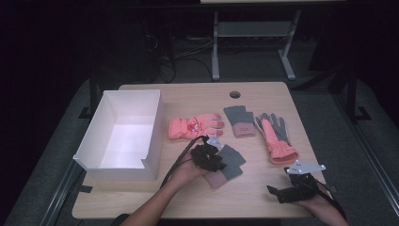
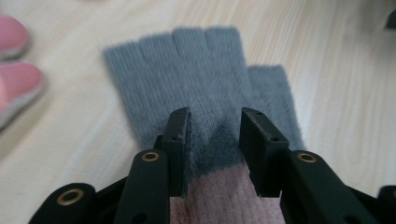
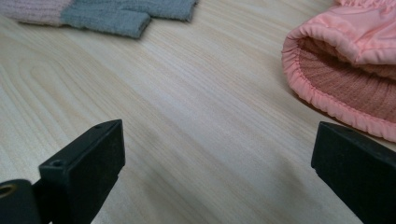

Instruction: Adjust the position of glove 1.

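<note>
Left claw (image 2: 215,140) over grey fingerless glove (image 2: 196,74), jaws narrow and apart, straddling a raised fold near the pink cuff, pads not clearly pressing. Glove flat on wooden surface (image 1: 197,96), just right of white box (image 1: 94,141). Right claw (image 3: 217,154) wide, bare between jaws, near pink glove (image 3: 355,60).

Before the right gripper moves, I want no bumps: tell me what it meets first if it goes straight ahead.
The right gripper points over bare table with its jaws wide apart. Straight ahead the way looks free, then comes the grey fingerless glove; the pink glove's cuff lies off to one side. Depth is unclear.
</note>
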### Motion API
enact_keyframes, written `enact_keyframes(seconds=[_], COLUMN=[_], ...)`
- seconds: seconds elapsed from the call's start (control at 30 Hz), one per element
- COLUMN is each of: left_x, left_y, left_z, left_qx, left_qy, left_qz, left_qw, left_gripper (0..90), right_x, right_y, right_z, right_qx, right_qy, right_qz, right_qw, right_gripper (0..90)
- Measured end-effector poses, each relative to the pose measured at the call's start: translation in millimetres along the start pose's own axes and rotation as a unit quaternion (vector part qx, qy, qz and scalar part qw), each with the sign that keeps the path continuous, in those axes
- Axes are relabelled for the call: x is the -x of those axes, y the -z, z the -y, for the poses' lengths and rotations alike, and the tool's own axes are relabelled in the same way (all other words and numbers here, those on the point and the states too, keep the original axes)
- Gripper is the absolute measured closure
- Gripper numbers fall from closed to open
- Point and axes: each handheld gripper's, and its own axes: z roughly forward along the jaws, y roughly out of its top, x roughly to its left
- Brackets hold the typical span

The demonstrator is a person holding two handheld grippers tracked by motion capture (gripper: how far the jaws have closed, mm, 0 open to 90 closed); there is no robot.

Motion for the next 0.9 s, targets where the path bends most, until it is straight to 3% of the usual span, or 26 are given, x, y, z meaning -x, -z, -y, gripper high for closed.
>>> enact_keyframes(seconds=[0.03, 0.17, 0.3, 0.37, 0.4, 0.53, 0.7, 0.9], left_x=[-0.2, -3.1, 0.3, 4.9, 8.3, 16.9, 28.6, 36.9], left_y=[-0.8, -1.0, 0.8, 3.2, 3.7, 8.3, 15.7, 18.7], left_z=[0.7, 0.5, -1.2, -2.0, -2.0, -1.4, 7.0, 20.6], left_qx=[-0.002, -0.004, -0.013, -0.01, 0.0, 0.001, 0.003, -0.004], left_qy=[-0.005, 0.007, 0.004, 0.004, 0.016, 0.017, 0.025, 0.03], left_qz=[-0.002, 0.004, -0.002, 0.001, 0.004, 0.011, 0.019, 0.015], left_qw=[1.0, 1.0, 0.9999, 0.9999, 0.9999, 0.9998, 0.9995, 0.9994], left_gripper=[67.3, 84.6, 86.5, 86.6, 86.7, 86.7, 86.7, 86.5], right_x=[0.3, -0.4, -0.8, -0.7, -0.3, 0.5, 0.5, 0.2], right_y=[-0.1, -0.8, -0.7, -0.3, -0.1, 0.1, 0.6, 0.6], right_z=[0.1, -0.3, -0.4, -0.3, -0.2, -0.1, 0.0, -0.1], right_qx=[0.0, -0.001, -0.001, -0.001, -0.001, 0.0, 0.0, 0.001], right_qy=[0.001, -0.001, 0.003, 0.001, -0.001, 0.0, 0.0, 0.0], right_qz=[0.0, -0.001, -0.002, -0.001, 0.0, -0.001, -0.002, -0.001], right_qw=[1.0, 1.0, 1.0, 1.0, 1.0, 1.0, 1.0, 1.0], right_gripper=[2.5, 2.5, 2.5, 2.5, 2.5, 2.5, 2.5, 2.5])
